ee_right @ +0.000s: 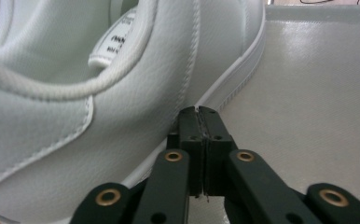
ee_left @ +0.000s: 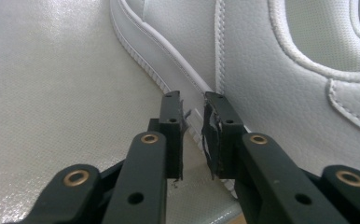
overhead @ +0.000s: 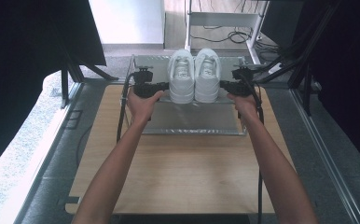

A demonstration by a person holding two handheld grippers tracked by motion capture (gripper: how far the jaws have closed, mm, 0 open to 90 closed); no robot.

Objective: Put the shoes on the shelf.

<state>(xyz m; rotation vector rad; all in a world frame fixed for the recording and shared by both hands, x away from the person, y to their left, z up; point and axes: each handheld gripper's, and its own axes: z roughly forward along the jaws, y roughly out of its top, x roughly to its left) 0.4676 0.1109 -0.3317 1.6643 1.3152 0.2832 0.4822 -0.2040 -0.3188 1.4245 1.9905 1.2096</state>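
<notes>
- The wooden table (overhead: 183, 172) is the biggest thing here, and everything I care about sits at its far end on the grey tray (overhead: 192, 122). The near stretch of the tray is bare, so there's open room on that side to drag things back toward me.
- The two white sneakers stand side by side and touching on the far half of the tray, toes pointing at me: the left shoe (overhead: 181, 77) and the right shoe (overhead: 207, 75). Their heels look close to the tray's far edge, so I wouldn't push them any further away.
- My left gripper (overhead: 165, 87) is at the outer side of the left shoe. In the left gripper view its jaws are slightly apart right at the sole rim (ee_left: 169, 84), with nothing pinched between them that I can see.
- My right gripper (overhead: 223, 85) is at the outer side of the right shoe. In the right gripper view the jaws are pressed together, tips up against the sole edge (ee_right: 234, 60), not clamped on anything.
- My read on progress: looks like I'm squeezing or squaring up the pair from both sides. The shoes already look lined up and upright, so what's left is probably just backing both tools out sideways; the tray's side edges are just beyond each gripper.
</notes>
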